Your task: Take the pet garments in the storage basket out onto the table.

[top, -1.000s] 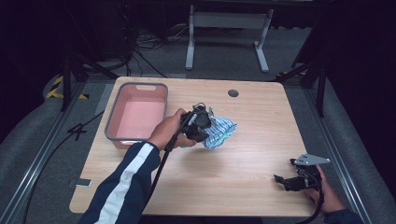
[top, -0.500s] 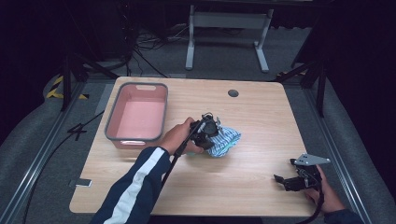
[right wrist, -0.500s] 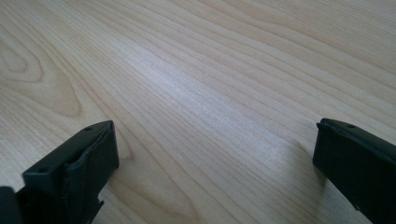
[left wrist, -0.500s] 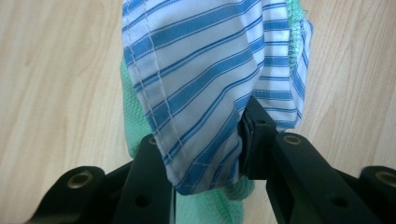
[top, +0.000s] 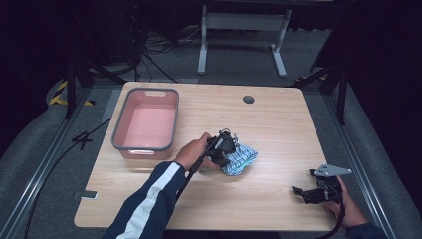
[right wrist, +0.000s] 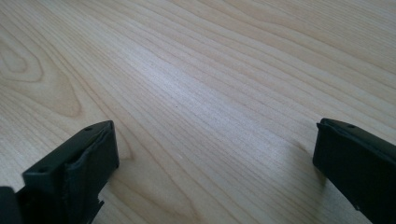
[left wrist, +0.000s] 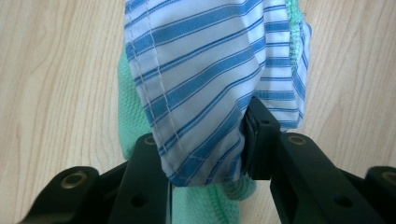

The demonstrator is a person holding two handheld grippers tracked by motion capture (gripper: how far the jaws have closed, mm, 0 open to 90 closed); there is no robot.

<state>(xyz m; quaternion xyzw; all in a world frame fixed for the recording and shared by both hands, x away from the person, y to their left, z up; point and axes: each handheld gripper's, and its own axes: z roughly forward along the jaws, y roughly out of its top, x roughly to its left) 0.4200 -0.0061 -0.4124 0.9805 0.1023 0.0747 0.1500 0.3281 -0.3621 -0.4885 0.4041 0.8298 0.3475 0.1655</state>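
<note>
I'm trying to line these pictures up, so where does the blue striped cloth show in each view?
High view: the striped cloth lies at the table's middle, right of the pink bin, at the left gripper.
Left gripper view: it fills the upper centre, pinched between the jaws, a green cloth beneath.
Right gripper view: not in it.
Shared landmark: the wood-grain tabletop.

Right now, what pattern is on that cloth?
Blue and white stripes on the cloth, clearest in the left gripper view.

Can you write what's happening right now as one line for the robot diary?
left gripper: shut on striped cloth | right gripper: open, nothing between jaws, over bare table | pink bin: empty
</note>
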